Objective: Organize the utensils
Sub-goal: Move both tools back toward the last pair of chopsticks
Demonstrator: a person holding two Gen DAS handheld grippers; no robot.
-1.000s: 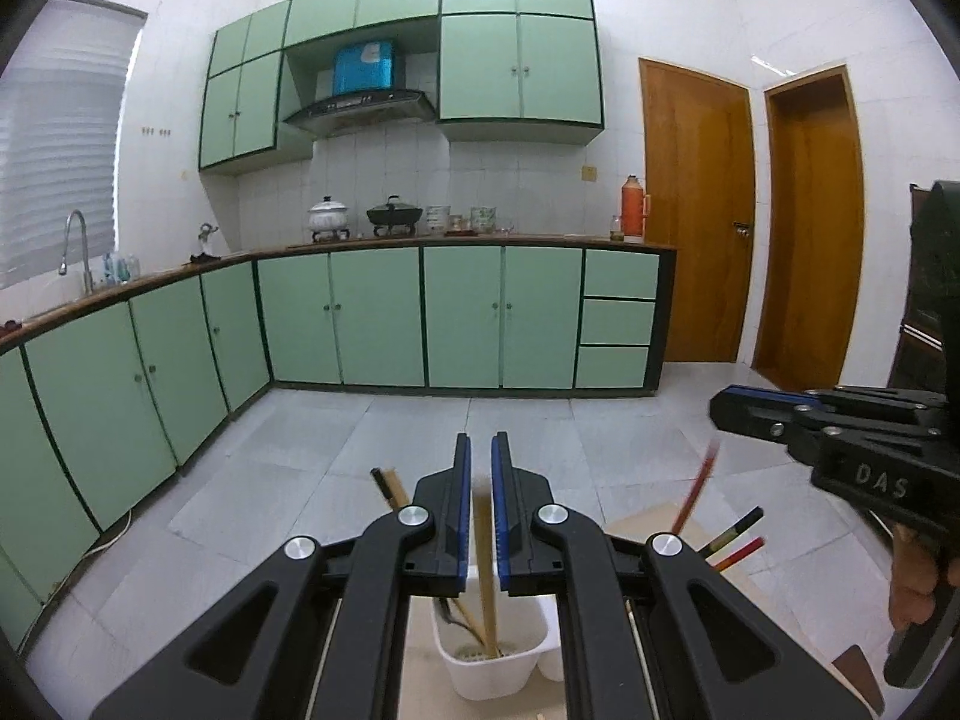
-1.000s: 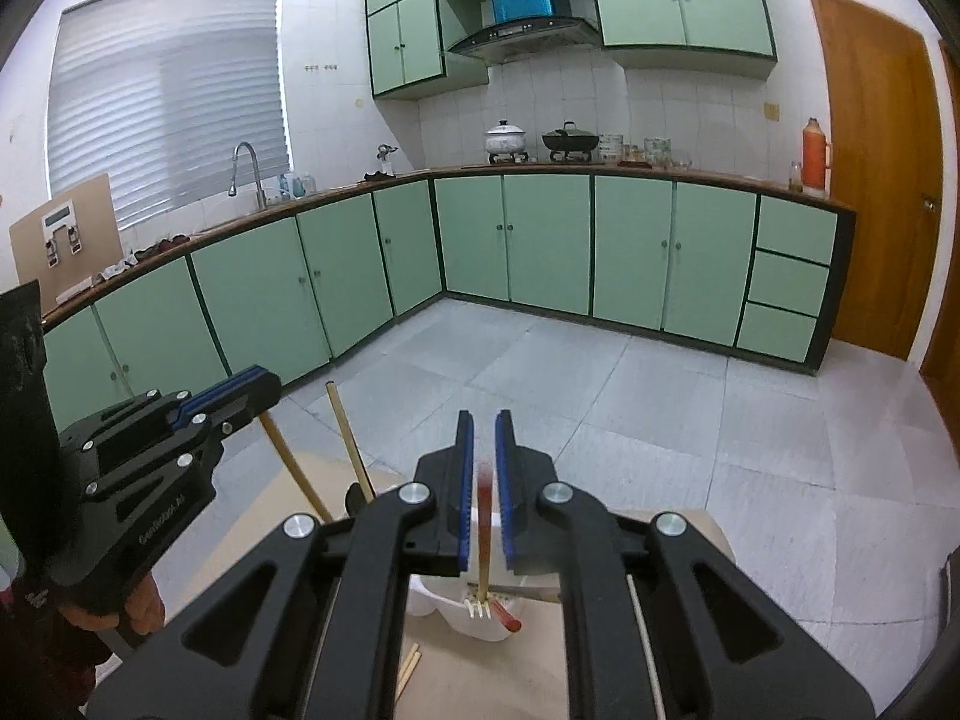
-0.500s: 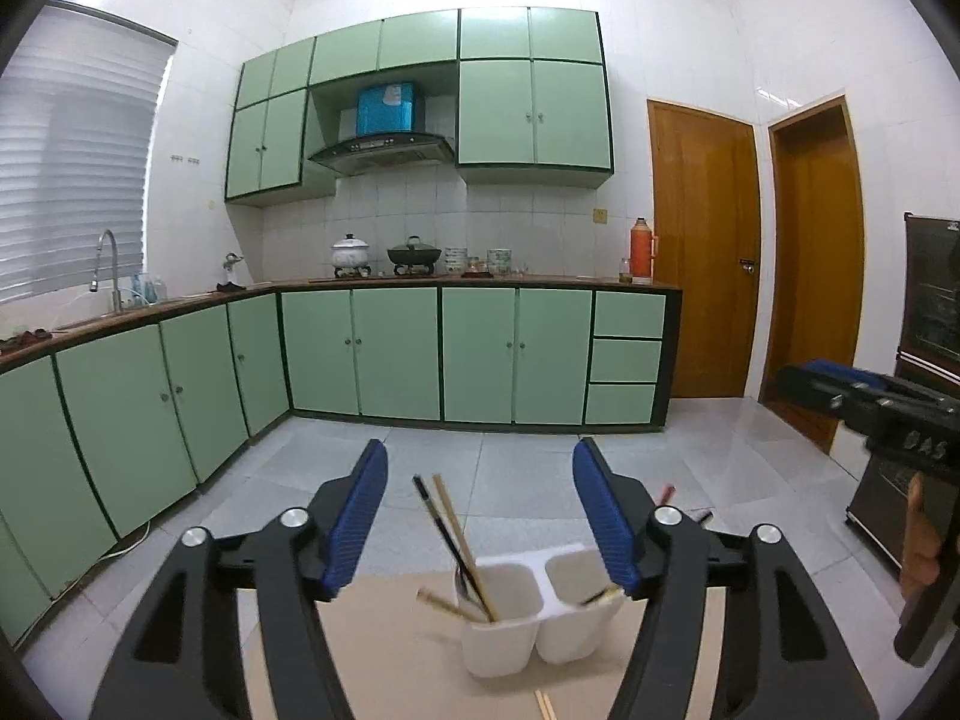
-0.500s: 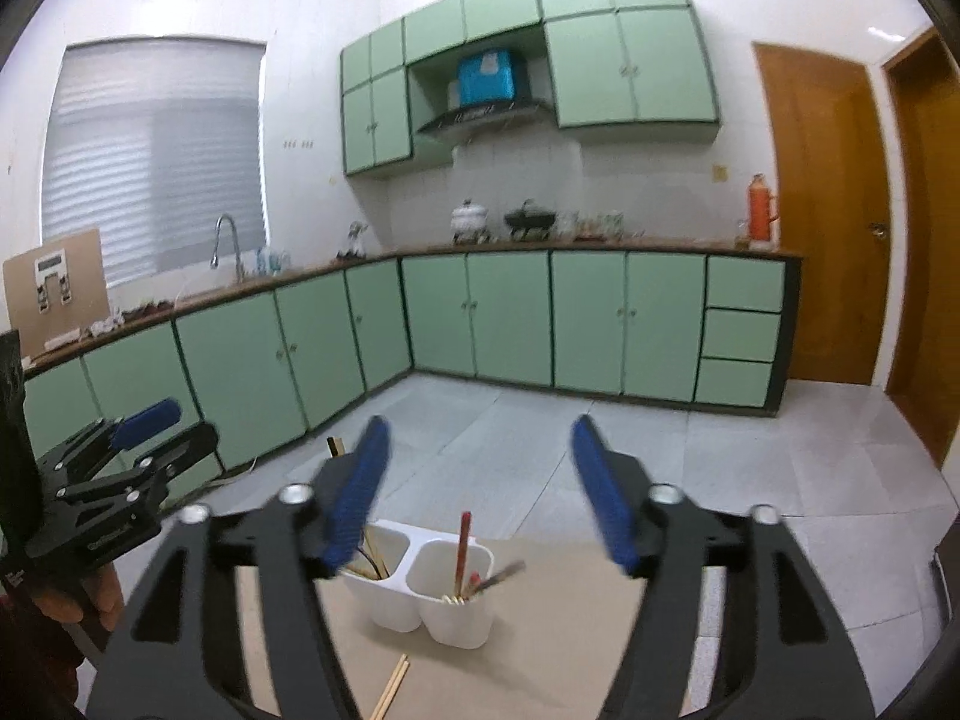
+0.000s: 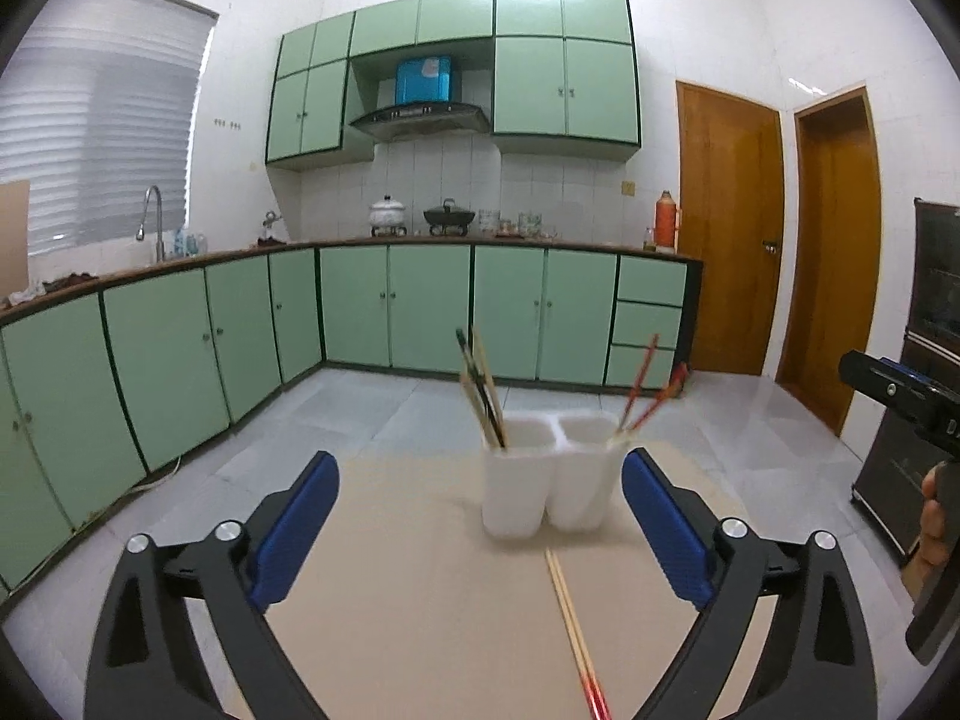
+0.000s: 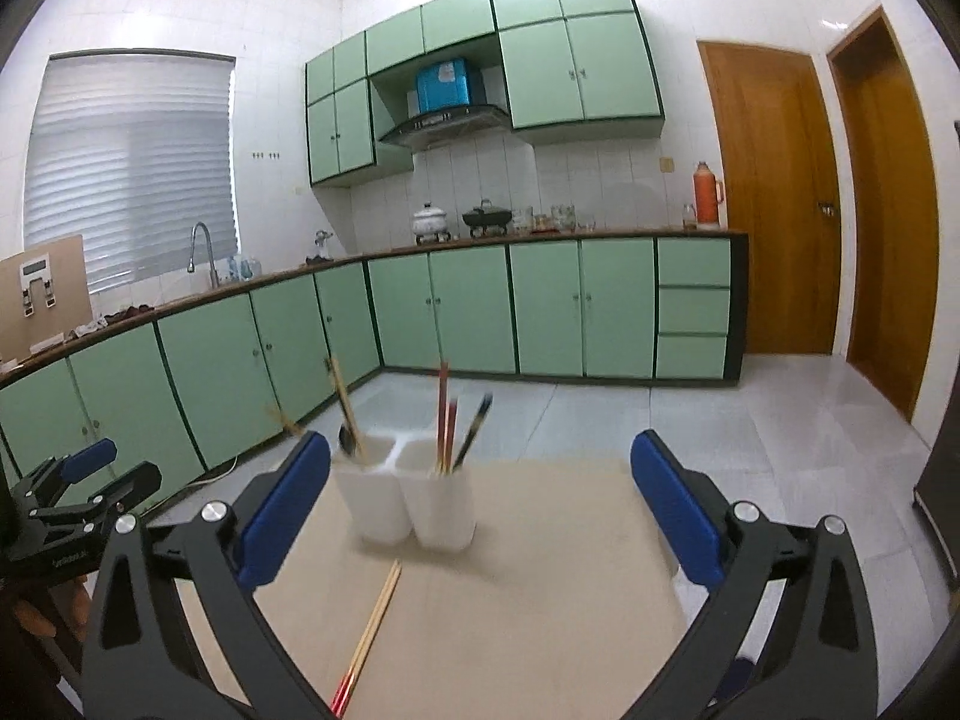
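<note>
Both tongs, left (image 5: 474,531) and right (image 6: 480,507), spread empty: approach loose chopstick pair (image 5: 570,618) on surface (image 5: 420,600) low, clamp mid-length, then lift to white holder (image 5: 549,474).

Green cabinets (image 5: 426,306), white tiled walls, blinds (image 5: 96,144) (lowered), wooden doors (image 5: 729,234).

Location: domestic kitchen.

Mint-green base cabinets (image 5: 420,306) with dark trim run in an L along two walls under a brown countertop (image 6: 540,237); matching wall cabinets (image 5: 564,84) flank a black range hood (image 5: 420,117). A white lidded pot (image 5: 387,213) and a black wok (image 5: 449,217) stand on the cooker. A curved chrome tap (image 6: 201,249) sits below a window with white slatted blinds (image 6: 132,162). White wall tiles, grey floor tiles (image 6: 600,414) and two brown wooden doors (image 5: 729,234) complete the room.
</note>
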